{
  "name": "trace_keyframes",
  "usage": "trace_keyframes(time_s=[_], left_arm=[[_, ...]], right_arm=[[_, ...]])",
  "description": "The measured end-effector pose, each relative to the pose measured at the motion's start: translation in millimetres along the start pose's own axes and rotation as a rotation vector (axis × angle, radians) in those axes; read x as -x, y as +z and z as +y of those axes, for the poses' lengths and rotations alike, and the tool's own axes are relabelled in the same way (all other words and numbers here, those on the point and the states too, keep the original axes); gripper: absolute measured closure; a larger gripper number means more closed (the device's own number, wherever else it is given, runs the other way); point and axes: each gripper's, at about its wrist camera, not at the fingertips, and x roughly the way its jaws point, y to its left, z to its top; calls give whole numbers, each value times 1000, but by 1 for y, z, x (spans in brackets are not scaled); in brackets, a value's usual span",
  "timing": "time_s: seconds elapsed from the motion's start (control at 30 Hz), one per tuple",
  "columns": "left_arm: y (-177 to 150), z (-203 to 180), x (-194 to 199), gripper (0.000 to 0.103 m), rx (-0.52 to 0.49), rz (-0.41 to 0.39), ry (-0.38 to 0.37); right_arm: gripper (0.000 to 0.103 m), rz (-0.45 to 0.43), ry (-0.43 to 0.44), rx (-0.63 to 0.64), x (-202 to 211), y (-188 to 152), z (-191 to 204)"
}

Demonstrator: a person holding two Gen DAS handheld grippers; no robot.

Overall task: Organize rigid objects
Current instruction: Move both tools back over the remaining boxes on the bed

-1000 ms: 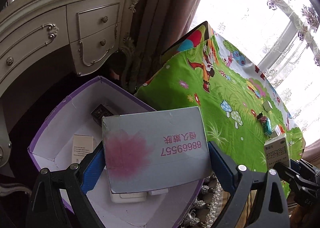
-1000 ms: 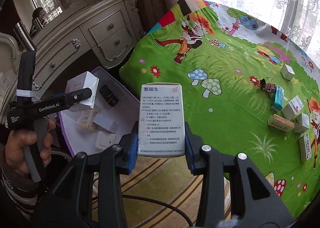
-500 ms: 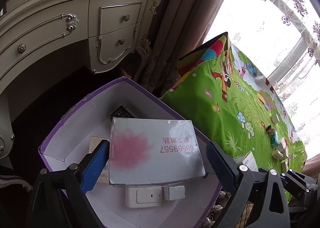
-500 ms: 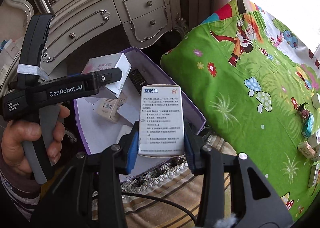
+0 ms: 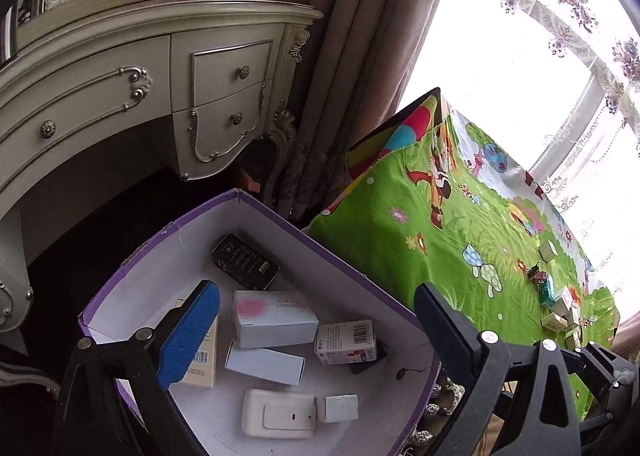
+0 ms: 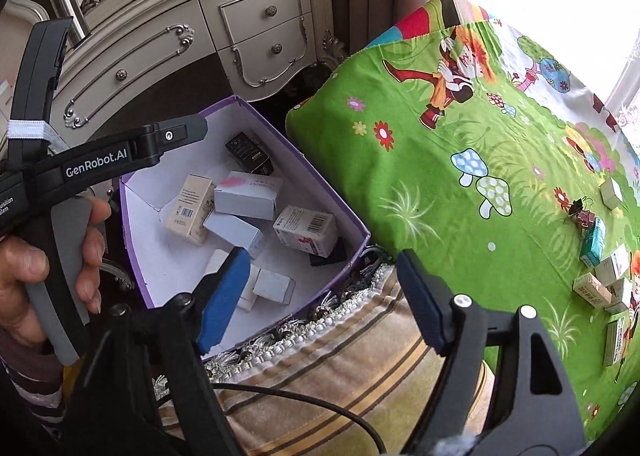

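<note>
Step in hand: both loads are let go into the purple-edged cardboard box (image 5: pixel 132 260); this is the release at the end of a drop-off, I judge.
Left gripper (image 5: pixel 316 320): jaws wide apart over the box, nothing between the blue pads (image 5: pixel 192 332).
Right gripper (image 6: pixel 320 296): its jaws have just been opening and stand apart, empty, above the box's near wall and the fringed striped cushion (image 6: pixel 360 356).
White carton with pink blotch (image 5: pixel 276 318): lying flat in the box, resting partly on a plain white carton (image 5: pixel 266 364).
White medicine carton with barcode (image 6: pixel 306 232): tilted on its side in the box, near the right wall, over something dark.
Other contents: black carton (image 5: pixel 244 262) in the far corner, cream barcode carton (image 6: pixel 190 203), white switch-like plate (image 5: pixel 278 414).
Still to sort: a cluster of small cartons (image 6: pixel 604 272) on the bed with the green cartoon sheet (image 6: pixel 440 175), well apart from the box.
Person: a hand (image 6: pixel 28 268) grips the left tool's handle.
Next move calls for: lifting both grippers clear of the box walls, swinging across to the bed, and closing on a carton's flat faces; those cartons sit close together, so a neighbour may get nudged.
</note>
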Motion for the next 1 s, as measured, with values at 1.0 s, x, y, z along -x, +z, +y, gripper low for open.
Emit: trace_keyframes(time_s=[1.0], left_arm=[[-32,-156,-13,4,-394,87,-114]], right_arm=[[13,-122,-372,-348,66,-71,-140]])
